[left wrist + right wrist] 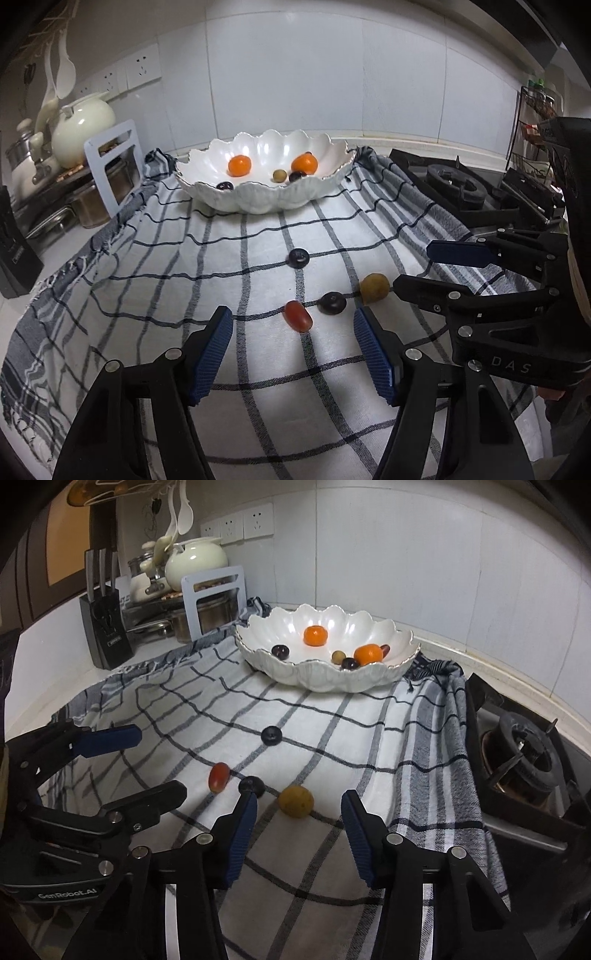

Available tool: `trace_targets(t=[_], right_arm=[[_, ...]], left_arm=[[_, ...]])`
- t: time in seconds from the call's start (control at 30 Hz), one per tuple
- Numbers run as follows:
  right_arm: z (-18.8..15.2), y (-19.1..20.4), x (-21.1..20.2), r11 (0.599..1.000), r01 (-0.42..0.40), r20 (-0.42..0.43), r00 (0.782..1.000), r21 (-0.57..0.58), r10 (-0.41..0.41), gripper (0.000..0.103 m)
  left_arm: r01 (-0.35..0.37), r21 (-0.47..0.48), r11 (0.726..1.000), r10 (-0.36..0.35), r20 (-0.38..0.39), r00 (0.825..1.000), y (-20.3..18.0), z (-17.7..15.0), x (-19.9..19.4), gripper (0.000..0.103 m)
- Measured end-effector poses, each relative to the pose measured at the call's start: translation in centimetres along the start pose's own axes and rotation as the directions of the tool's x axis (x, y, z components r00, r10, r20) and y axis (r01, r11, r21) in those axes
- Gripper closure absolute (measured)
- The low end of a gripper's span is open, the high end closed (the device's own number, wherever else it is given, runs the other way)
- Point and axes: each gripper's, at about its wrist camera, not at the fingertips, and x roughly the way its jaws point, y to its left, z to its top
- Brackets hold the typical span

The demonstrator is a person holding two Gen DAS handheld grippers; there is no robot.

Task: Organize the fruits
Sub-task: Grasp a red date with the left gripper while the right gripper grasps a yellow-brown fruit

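A white scalloped bowl [258, 199] stands at the back of a checked cloth [184, 295]. It holds two oranges [239, 165] [305, 163], a green fruit [279, 175] and dark fruits [224, 185]. On the cloth lie a red fruit [297, 315], two dark fruits [332, 303] [298, 257] and a yellow-brown fruit [374, 288]. My left gripper [293, 341] is open just before the red fruit. My right gripper [298, 829] is open just before the yellow-brown fruit [296, 801]. Both are empty.
A gas stove [461, 184] borders the cloth on the right. Pots, a white kettle [83, 127] and a rack stand at the back left. A knife block [105, 627] stands at the left. The tiled wall runs behind the bowl.
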Motion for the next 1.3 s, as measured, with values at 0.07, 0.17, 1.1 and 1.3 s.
trace_targets(t=[0.07,0.17,1.1,1.3], right_arm=[[-0.1,-0.1,0.5,1.0,-0.002,-0.008,1.0,0.003,0.002,0.055],[-0.2,-0.4,1.1,1.0,-0.007,-0.019,1.0,0.009,0.008,0.057],[-0.3,-0.6,4.7,0.997,-0.05,-0.071,0.996,0.052,0.053,0.069],[-0.3,-0.6,5.1,0.997,-0.051,-0.077,0.996,0.059,0.055,0.073]], left_arm=[[0.013,-0.005,1.0,-0.013,-0.01,1.0,0.1,0.0,0.7,0.038],[0.022,-0.006,1.0,-0.023,-0.023,0.999,0.3,0.0,1.5,0.04],[0.055,-0.076,0.996,-0.063,-0.107,0.992,0.8,0.0,6.3,0.07],[0.051,-0.087,0.995,-0.061,-0.119,0.991,1.1,-0.1,6.7,0.077]])
